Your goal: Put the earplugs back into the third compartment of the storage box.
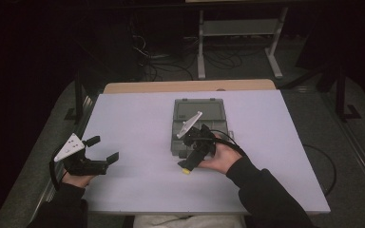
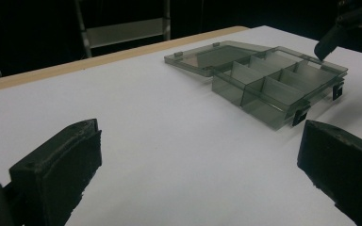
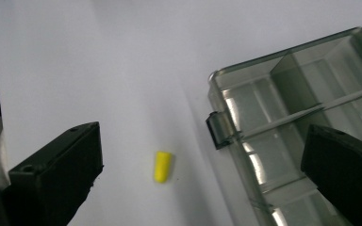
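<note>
A small yellow plug-shaped piece [image 3: 162, 166] lies on the white table just off the near corner of a smoky clear compartment box [image 3: 301, 117]. My right gripper [image 3: 198, 174] hovers open above it, one jaw over bare table and the other over the box's compartments. From above, the right gripper [image 1: 186, 154] sits at the near left corner of the box [image 1: 204, 116], with the yellow piece [image 1: 185, 171] by its lower jaw. The box's lid [image 2: 207, 54] lies open flat on the far side. My left gripper [image 1: 104, 148] rests open and empty at the table's left edge.
The white table [image 1: 138, 118] has a wooden strip along its far edge. Beyond it are a metal stand [image 1: 240, 28] and loose cables on a dark floor. In the left gripper view the box [image 2: 273, 80] lies ahead to the right, with the right gripper [image 2: 349, 23] above it.
</note>
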The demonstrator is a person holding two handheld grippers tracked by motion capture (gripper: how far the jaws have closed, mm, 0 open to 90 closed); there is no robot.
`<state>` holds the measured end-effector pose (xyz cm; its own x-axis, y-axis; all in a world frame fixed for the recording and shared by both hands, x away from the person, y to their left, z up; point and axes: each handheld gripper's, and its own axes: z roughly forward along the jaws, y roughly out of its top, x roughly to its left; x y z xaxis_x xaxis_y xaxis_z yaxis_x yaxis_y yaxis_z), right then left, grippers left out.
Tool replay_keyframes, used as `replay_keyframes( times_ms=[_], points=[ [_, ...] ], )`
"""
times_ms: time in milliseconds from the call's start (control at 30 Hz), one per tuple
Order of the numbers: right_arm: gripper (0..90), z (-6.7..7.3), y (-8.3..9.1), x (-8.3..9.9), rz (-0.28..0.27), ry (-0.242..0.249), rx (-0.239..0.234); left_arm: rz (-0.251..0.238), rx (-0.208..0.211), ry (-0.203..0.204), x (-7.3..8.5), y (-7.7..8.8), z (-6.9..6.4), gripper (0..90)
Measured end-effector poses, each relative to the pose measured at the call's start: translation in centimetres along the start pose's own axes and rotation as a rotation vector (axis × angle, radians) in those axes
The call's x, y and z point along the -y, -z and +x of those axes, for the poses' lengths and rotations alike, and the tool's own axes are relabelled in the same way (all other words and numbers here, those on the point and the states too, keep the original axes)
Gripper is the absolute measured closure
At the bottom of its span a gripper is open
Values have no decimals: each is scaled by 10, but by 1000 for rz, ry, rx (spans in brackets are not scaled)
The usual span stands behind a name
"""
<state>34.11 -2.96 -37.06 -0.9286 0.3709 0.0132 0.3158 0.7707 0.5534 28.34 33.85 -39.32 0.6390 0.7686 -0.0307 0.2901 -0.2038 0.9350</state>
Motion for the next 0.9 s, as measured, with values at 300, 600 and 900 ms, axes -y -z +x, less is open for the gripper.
replay_keyframes(
  times_ms=[300,600,900],
  points=[
    [0,11,-10,10,21,9,-34,0,-1,-1,0,0,0,0],
    [0,19,-20,18,74,28,-57,1,-1,-2,0,0,0,0],
    [168,17,-36,28,112,13,-106,0,-2,-1,0,0,0,0]
  ],
)
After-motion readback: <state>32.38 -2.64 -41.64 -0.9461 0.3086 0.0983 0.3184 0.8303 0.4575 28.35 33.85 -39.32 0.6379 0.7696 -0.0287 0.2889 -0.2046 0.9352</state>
